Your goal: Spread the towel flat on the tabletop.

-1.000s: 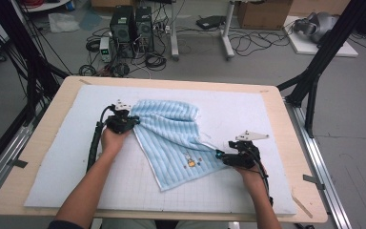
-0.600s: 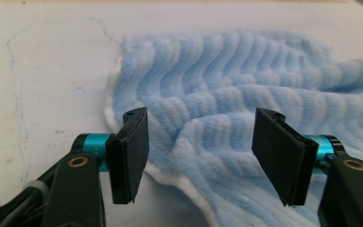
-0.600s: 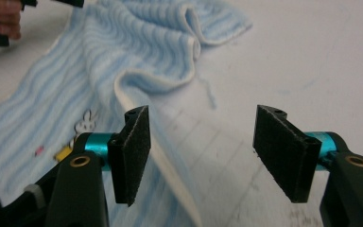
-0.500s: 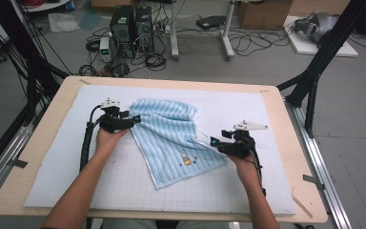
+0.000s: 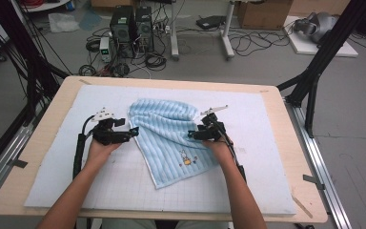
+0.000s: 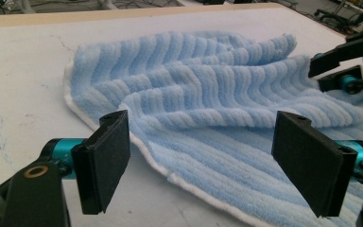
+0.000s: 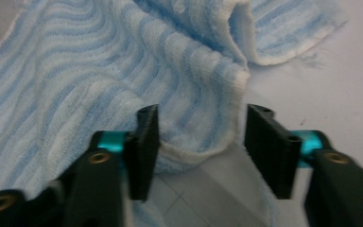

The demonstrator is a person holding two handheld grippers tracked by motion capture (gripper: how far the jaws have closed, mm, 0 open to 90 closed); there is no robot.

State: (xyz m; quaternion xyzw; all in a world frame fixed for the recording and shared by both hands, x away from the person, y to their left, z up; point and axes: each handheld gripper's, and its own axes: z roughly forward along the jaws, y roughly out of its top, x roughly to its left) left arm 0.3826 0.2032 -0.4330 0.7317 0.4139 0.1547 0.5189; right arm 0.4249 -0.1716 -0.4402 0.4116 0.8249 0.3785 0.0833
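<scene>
A light blue striped towel with a small rabbit print lies rumpled on the white mat. My left gripper sits at the towel's left edge. Its jaws have just been opening and stand wide, with the white-hemmed edge lying between them untouched. My right gripper is at the towel's right edge. Its jaws have just been closing around a raised fold of the hem, and a gap remains at the right pad. The right gripper also appears far off in the left gripper view.
The mat covers a wooden table. Black frame posts stand at both sides. Computer cases and cables lie on the floor beyond the far edge. Bare mat lies in front of and right of the towel.
My left gripper has let go of the towel's left corner, opened and drawn slightly back. My right gripper has moved left and farther up along the towel's right edge, narrowing its jaws.
</scene>
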